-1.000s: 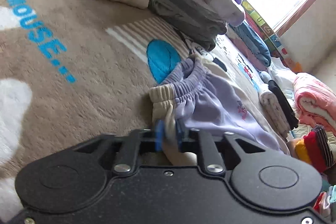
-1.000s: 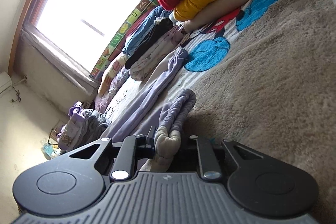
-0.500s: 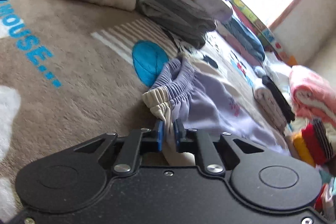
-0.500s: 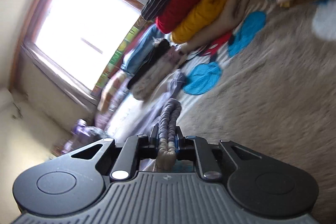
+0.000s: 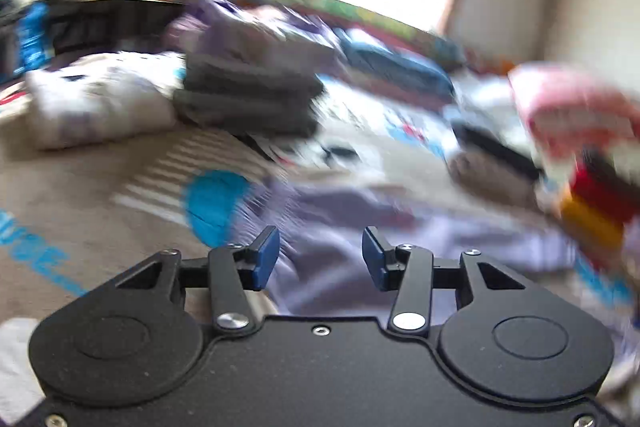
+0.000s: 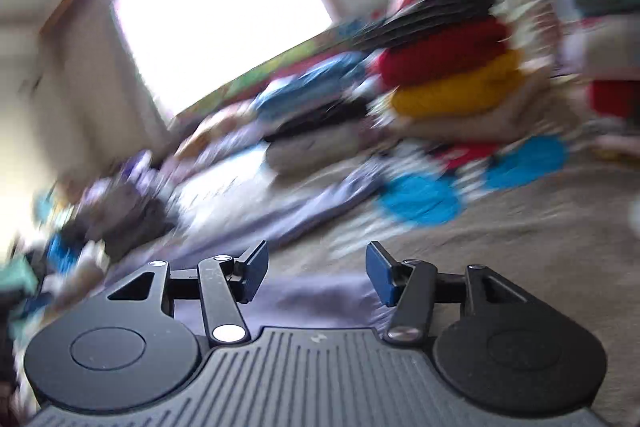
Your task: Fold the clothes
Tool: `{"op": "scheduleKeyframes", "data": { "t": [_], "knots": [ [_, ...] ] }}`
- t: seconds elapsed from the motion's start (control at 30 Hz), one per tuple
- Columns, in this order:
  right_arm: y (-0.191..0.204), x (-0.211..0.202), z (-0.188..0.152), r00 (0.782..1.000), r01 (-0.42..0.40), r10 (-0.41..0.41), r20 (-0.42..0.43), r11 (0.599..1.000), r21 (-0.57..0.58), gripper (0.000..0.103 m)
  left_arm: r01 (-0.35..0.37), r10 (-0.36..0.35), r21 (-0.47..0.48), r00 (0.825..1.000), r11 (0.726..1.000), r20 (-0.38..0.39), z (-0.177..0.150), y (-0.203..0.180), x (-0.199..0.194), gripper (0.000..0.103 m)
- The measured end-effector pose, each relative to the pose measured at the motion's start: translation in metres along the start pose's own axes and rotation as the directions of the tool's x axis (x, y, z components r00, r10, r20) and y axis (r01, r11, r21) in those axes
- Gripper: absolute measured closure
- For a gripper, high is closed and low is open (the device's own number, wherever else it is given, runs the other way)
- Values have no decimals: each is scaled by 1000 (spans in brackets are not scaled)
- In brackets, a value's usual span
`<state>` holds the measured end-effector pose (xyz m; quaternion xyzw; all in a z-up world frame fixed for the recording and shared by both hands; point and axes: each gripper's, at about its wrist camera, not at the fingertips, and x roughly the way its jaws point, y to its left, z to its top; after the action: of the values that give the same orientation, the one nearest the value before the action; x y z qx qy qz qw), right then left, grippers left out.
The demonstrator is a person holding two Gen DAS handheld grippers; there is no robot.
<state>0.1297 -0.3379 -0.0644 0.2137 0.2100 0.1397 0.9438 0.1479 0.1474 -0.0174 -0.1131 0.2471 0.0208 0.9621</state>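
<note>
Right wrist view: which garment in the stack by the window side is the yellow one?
The yellow garment lies directly under the red one and above the beige bottom layer; the black striped piece tops the stack.

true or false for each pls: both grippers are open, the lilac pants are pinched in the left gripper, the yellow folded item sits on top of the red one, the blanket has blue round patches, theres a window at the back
1. Both grippers are open. True: the left gripper and the right gripper have just been opening, and nothing is pressed between the pads.
2. The lilac pants are pinched in the left gripper. False: they lie loose on the blanket, beyond the parted jaws.
3. The yellow folded item sits on top of the red one. False: yellow lies under red.
4. The blanket has blue round patches. True.
5. A bright window is at the back. True.
</note>
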Motion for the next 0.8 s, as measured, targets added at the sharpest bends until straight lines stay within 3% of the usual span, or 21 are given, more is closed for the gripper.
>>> {"op": "scheduleKeyframes", "data": {
  "t": [0.03, 0.07, 0.1, 0.13, 0.2, 0.27, 0.3, 0.37, 0.47, 0.6, 0.8],
  "knots": [
    [-1, 11, -5, 997, 45, -44, -66, 999, 0, 51, -24, 28, 46, 997, 999, -75, -8, -3, 16, 56],
    [-5, 20, -11, 987, 106, -106, -119, 994, -8, 65, -45, 59, 94, 987, 995, -148, -16, -6, 32, 58],
    [-9, 22, -12, 983, 138, -138, -124, 990, -7, 73, -54, 76, 128, 982, 990, -174, -20, -9, 39, 57],
    [-12, 18, -10, 984, 141, -138, -113, 990, 11, 75, -48, 68, 129, 986, 990, -151, -17, -11, 36, 60],
    [-12, 11, -3, 990, 110, -106, -89, 993, 39, 61, -21, 32, 102, 993, 995, -113, -7, -13, 28, 62],
    [-2, 6, -1, 995, 91, -92, -41, 996, -16, 47, 12, -8, 80, 998, 997, -56, -2, -11, 23, 56],
    [3, 7, 1, 996, 78, -80, -35, 996, -43, 47, 16, -10, 77, 997, 997, -72, -2, -10, 27, 54],
    [10, 15, 3, 996, 60, -64, -57, 996, -67, 47, 0, 13, 76, 984, 997, -175, -4, -9, 47, 55],
    [17, 27, 8, 996, 36, -42, -84, 996, -79, 47, 24, -21, 20, 990, 999, -138, 8, 0, 48, 55],
    [26, 29, 27, 997, 10, -17, -76, 995, -99, 47, 34, -31, 52, 998, 998, -57, 45, 0, 53, 55],
    [62, 69, 55, 985, -80, 42, -167, 971, -227, 47, -29, 39, 82, 992, 996, -120, 86, 22, 108, 55]
  ]
}}
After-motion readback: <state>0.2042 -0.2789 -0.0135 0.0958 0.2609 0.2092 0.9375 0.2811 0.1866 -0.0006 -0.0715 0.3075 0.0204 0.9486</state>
